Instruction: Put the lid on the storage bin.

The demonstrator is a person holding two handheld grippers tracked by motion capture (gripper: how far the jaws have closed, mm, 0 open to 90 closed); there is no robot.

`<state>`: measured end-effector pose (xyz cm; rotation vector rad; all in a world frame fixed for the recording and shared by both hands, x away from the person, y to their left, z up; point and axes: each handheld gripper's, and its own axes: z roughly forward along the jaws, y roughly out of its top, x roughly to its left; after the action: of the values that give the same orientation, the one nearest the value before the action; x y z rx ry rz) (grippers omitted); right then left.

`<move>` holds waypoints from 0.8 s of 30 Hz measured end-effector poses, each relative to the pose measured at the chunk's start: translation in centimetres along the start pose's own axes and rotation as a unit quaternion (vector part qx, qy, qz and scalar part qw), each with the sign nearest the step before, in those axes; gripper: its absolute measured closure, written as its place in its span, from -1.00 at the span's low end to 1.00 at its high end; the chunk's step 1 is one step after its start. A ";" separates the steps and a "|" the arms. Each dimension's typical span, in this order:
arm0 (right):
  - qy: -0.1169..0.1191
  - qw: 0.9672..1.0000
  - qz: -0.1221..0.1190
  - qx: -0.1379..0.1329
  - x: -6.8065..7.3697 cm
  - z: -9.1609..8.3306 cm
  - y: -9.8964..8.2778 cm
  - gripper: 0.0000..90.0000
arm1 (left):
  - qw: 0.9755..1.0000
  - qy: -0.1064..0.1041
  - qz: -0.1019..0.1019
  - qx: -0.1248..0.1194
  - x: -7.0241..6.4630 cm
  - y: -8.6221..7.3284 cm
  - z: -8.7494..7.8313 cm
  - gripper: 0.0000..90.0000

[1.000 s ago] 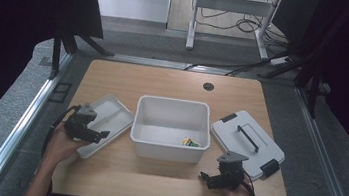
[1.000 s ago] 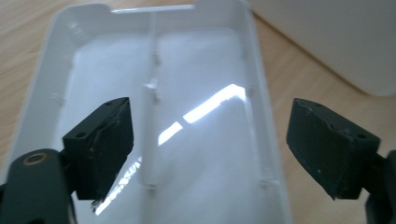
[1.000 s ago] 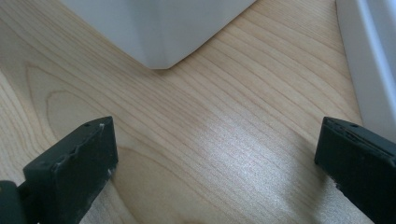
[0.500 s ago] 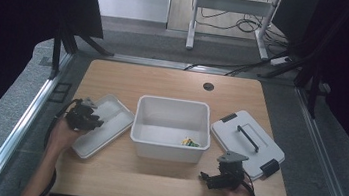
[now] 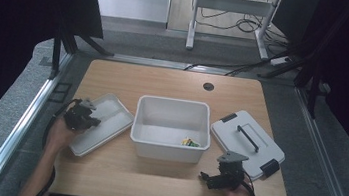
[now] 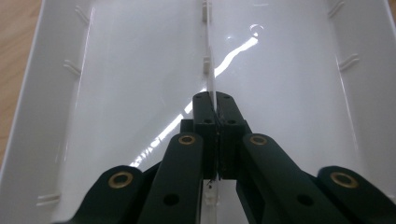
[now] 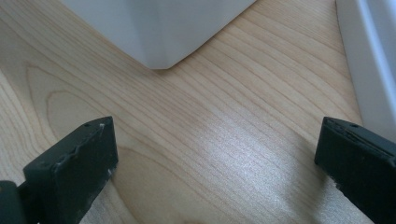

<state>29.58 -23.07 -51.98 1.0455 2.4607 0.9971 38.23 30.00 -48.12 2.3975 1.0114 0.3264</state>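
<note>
left gripper [image 5: 90,119] just clamped the tray's [image 5: 111,108] centre divider [image 6: 208,70] for lifting, probably; right gripper [image 5: 209,179] waits at the bin's [image 5: 168,150] 5 o'clock, jaws released.

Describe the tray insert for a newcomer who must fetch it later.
On the wooden table, look left of the deep white bin. There lies a shallow white tray. Unlike the handled lid, a thin centre rib splits it, pinched by the left gripper.
</note>
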 end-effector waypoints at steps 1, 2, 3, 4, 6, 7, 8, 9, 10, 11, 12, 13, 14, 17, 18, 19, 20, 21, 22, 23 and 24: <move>0.000 1.000 0.000 0.000 0.0 0.0 0.0 -1.00 | 1.000 -0.002 0.006 -0.001 0.1 0.1 -0.3 0.98; 0.000 1.000 0.000 0.000 0.0 0.0 0.0 -1.00 | 1.000 -0.004 0.011 -0.002 0.1 0.2 -0.6 0.98; 0.000 1.000 0.001 0.001 0.0 0.0 0.0 -1.00 | 1.000 -0.004 0.017 -0.001 0.2 0.3 -0.9 0.98; 0.000 1.000 0.001 0.001 0.0 0.0 0.0 -1.00 | 1.000 -0.005 0.021 -0.001 0.3 0.4 -1.3 0.98; 0.000 1.000 0.000 0.000 0.0 0.0 0.0 -1.00 | 0.999 -0.006 0.032 0.002 0.4 0.5 -1.9 0.98; 0.000 1.000 0.000 0.001 0.0 0.0 0.0 -1.00 | 0.999 -0.008 0.035 0.002 0.5 0.6 -2.3 0.98; 0.000 1.000 0.000 0.001 0.0 0.0 0.0 -1.00 | 0.999 -0.010 0.039 0.001 0.6 0.7 -2.6 0.98; 0.000 1.000 0.000 0.001 0.0 0.0 0.0 -1.00 | 0.999 -0.013 0.042 -0.001 0.7 0.8 -3.0 0.98; 0.000 1.000 0.000 0.000 0.0 0.0 0.0 -1.00 | 0.999 -0.015 0.045 -0.003 0.8 0.9 -3.4 0.98; 0.000 1.000 0.000 0.000 0.0 0.0 0.0 -1.00 | 0.999 -0.017 0.049 -0.005 0.9 1.0 -3.8 0.98; 0.000 1.000 0.000 0.000 0.0 0.0 0.0 -1.00 | 0.998 -0.019 0.054 -0.007 1.0 1.1 -4.3 0.98; 0.000 1.000 0.000 0.001 0.0 0.0 0.0 -1.00 | 0.998 -0.022 0.057 -0.010 1.0 1.2 -4.7 0.98; 0.000 1.000 0.000 0.001 0.0 0.0 0.0 -1.00 | 0.998 -0.024 0.060 -0.012 1.1 1.4 -5.1 0.98; 0.000 1.000 0.000 0.000 0.0 0.0 0.0 -1.00 | 0.997 -0.031 0.071 -0.017 1.2 1.9 -6.3 0.98; 0.000 1.000 0.000 0.001 0.0 0.0 0.0 -1.00 | 0.996 -0.035 0.076 -0.018 1.2 2.0 -6.7 0.98; 0.000 1.000 0.000 0.001 0.0 0.0 0.0 -1.00 | 0.996 -0.037 0.081 -0.019 1.2 2.2 -7.1 0.98; 0.000 1.000 0.000 0.001 0.0 0.0 0.0 -1.00 | 0.995 -0.041 0.088 -0.021 1.2 2.4 -7.5 0.98; 0.000 1.000 0.000 0.001 0.0 0.0 0.0 -1.00 | 0.994 -0.045 0.095 -0.022 1.2 2.6 -7.8 0.98; 0.000 1.000 0.000 0.001 0.0 0.0 0.0 -1.00 | 0.993 -0.048 0.103 -0.022 1.1 2.8 -8.2 0.98; 0.000 1.000 0.000 0.001 0.0 0.0 0.0 -1.00 | 0.992 -0.052 0.109 -0.023 1.1 3.0 -8.5 0.98; 0.000 1.000 0.000 0.001 0.0 0.0 0.0 -1.00 | 0.991 -0.054 0.116 -0.023 1.1 3.3 -8.8 0.98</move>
<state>29.58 -23.08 -51.96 1.0451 2.4625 0.9947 37.36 32.05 -38.93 2.4649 0.6706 0.2938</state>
